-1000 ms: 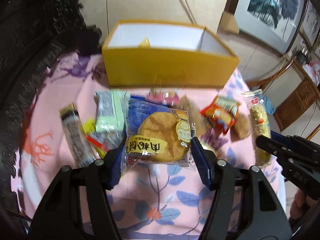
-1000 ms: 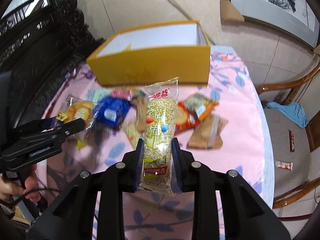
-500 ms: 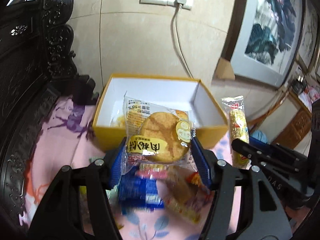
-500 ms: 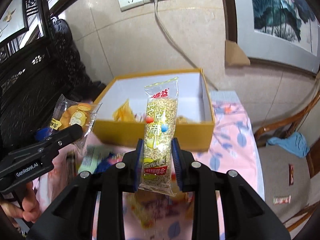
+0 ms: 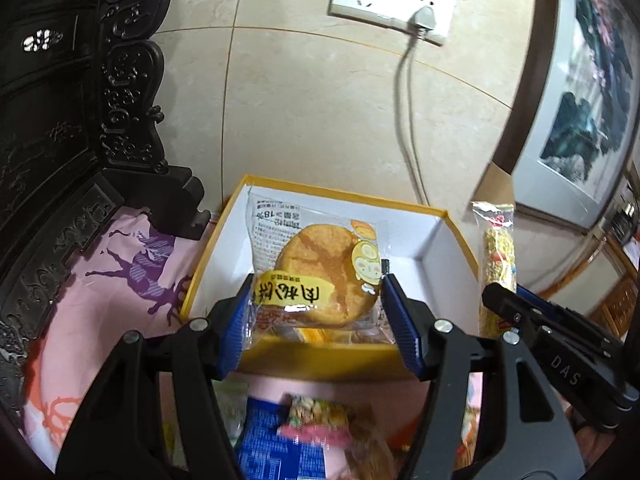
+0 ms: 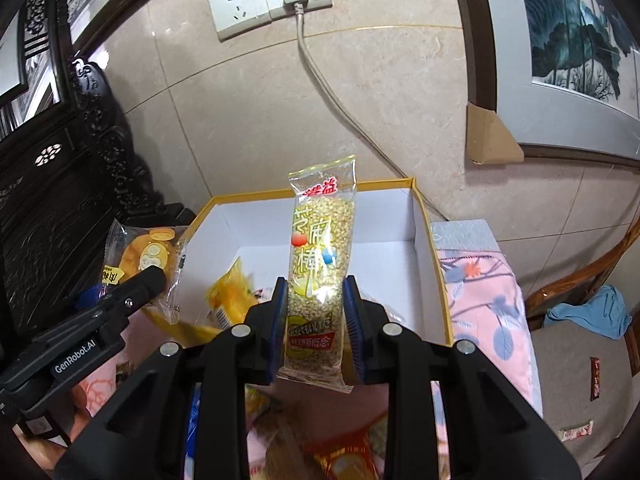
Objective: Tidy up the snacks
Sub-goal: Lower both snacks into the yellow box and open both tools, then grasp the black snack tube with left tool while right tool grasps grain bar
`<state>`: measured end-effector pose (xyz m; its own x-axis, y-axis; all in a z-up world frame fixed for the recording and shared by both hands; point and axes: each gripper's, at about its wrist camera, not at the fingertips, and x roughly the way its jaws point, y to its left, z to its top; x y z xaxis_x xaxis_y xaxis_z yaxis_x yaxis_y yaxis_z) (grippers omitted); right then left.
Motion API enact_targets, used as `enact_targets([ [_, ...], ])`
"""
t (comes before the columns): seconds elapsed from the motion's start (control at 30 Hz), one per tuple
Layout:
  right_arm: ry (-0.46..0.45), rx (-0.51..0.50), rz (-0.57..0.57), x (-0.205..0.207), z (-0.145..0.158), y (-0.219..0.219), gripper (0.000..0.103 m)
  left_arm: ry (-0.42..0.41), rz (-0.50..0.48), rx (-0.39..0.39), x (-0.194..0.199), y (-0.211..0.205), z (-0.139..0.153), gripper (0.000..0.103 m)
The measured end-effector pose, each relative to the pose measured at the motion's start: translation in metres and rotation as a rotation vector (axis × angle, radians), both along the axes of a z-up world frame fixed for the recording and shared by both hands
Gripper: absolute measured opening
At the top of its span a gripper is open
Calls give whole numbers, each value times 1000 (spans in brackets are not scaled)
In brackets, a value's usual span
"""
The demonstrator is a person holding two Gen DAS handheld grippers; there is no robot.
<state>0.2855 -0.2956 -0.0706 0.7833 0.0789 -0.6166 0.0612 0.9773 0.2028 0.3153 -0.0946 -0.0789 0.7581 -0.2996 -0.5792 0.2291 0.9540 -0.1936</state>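
Left hand-held gripper (image 5: 318, 316) pinches a soft, crinkly round cake packet (image 5: 316, 276) by its sides; right hand-held gripper (image 6: 314, 320) clamps narrow on a light, brittle puffed-grain bar (image 6: 320, 272) low on its wrapper. Both hang above the yellow box (image 6: 440, 280), at twelve o'clock. Loose snacks on the bench are blurred and hard to identify

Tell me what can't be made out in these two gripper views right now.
- Snacks on the table: left wrist view, blurred and cut off by the gripper arms.
- Yellow box contents: right wrist view, partly hidden by the grain bar.
- Small packets on the chair: too small to read.
- Cake packet: its lower edge sits behind the left gripper.
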Motion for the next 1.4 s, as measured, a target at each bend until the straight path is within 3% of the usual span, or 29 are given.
enact_targets([
  [0.2, 0, 0, -6, 27, -11, -1, 28, 5, 25, -5, 26, -6, -17, 63],
  [0.3, 40, 10, 19, 38, -19, 0, 33, 31, 52, 16, 34, -8, -25, 67],
  [0.33, 48, -2, 12, 38, -18, 1, 41, 42, 70, 23, 35, -8, -25, 77],
  [0.37, 43, -11, 1, 35, -16, 1, 60, 46, 83, 25, 36, -6, -24, 81],
  [0.4, 22, -14, -5, 29, -12, 0, 64, 34, 99, 25, 33, -3, -20, 86],
  [0.57, 26, 24, 18, -4, -6, -10, 65, 10, 77, 58, 14, 4, -8, 88],
  [0.77, 131, 52, 23, -58, -31, -21, 65, 74, 30, 86, -29, 17, -21, 88],
  [1.03, 277, 75, 224, -122, -76, 27, 65, 178, 49, 139, -95, 56, -47, 88],
  [1.2, 317, 16, 331, -122, -101, 66, 59, 196, 85, 169, -123, 83, -50, 88],
  [1.4, 380, -73, 366, -110, -134, 85, 54, 238, 159, 176, -133, 118, -59, 88],
])
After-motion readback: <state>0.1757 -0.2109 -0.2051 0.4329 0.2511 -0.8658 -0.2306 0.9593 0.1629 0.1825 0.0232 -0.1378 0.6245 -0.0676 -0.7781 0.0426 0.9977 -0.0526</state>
